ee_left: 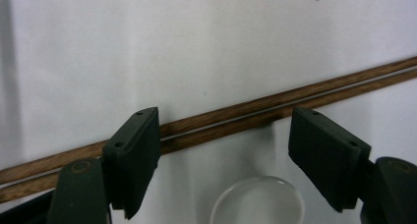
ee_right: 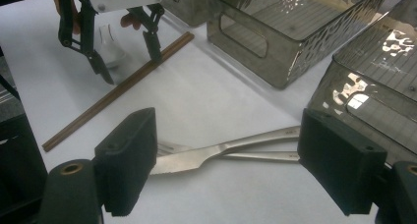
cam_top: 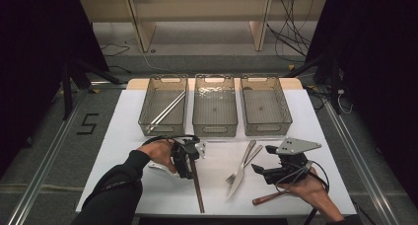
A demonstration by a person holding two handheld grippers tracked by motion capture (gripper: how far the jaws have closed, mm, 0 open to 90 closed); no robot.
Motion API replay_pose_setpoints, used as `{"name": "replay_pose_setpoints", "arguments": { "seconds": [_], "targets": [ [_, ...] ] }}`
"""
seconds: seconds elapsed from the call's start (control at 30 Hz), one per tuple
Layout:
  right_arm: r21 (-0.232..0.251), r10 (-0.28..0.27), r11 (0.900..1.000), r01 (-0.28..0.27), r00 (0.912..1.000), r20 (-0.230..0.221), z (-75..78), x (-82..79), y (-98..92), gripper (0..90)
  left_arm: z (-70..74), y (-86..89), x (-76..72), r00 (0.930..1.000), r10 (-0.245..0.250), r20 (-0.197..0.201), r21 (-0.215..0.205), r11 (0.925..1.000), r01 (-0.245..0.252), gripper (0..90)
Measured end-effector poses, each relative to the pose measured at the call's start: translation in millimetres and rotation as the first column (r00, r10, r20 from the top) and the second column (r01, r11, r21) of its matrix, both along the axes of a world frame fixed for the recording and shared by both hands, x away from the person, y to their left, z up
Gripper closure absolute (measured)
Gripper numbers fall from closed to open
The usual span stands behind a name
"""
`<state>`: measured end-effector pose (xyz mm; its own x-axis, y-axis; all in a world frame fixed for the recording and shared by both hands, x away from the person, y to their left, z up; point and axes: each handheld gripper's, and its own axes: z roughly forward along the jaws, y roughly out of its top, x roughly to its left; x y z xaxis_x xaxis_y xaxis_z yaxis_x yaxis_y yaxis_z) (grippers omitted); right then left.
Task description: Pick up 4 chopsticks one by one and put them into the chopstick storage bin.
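Figure. My left gripper [cam_top: 190, 162], at lower centre-left of the high view, hangs over a pair of brown wooden chopsticks [cam_top: 196, 183] lying side by side on the white table [cam_top: 123, 136]; its jaws stand spread, one on either side of the pair, with no pad pressing yet as far as I can tell. My right gripper [cam_top: 266, 170], at lower right of that view, is likewise spread and holds nothing; it faces a knife [cam_top: 241, 173] and fork [cam_top: 246, 158] lying crossed at lower centre.

Handling, as I judge it: the chopsticks are light, stiff and thin, and two loose sticks may roll apart or scissor under a pinch. I would take both together, squarely across their width, toward the upper end where the jaws now stand, and lift level.

Views compared. The left gripper view shows the chopsticks [ee_left: 275, 108] running diagonally from lower left to upper right between my pads, the narrow seam between the sticks, and a white spoon bowl [ee_left: 258, 202] at bottom centre. The high view alone gives the three clear bins [cam_top: 215, 106] across the middle, the left one [cam_top: 164, 106] already holding two metal sticks. The right gripper view shows my left gripper [ee_right: 125, 62] from the side at upper left, its fingertips down by the chopsticks [ee_right: 118, 89], plus the knife [ee_right: 196, 160] at close range
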<state>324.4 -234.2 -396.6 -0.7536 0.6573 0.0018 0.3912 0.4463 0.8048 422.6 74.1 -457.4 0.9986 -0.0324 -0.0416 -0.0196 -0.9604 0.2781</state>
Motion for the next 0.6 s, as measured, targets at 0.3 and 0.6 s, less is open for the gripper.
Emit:
{"name": "replay_pose_setpoints", "arguments": {
  "seconds": [0.3, 0.6],
  "targets": [
    [-0.004, 0.004, 1.0, -0.004, 1.0, -0.002, -0.2, 0.0, 0.3, 24.0, -0.9, -2.7, 0.0, 0.9997, -0.025, -0.004, -0.006, 0.9997, 0.025, 27.3],
    [-0.001, 0.004, 1.0, -0.004, 1.0, 0.0, 0.1, -0.1, 0.2, 24.0, -1.1, -6.5, -2.3, 0.9995, -0.027, -0.019, -0.011, 0.9996, 0.027, 26.8]
  ]
}}
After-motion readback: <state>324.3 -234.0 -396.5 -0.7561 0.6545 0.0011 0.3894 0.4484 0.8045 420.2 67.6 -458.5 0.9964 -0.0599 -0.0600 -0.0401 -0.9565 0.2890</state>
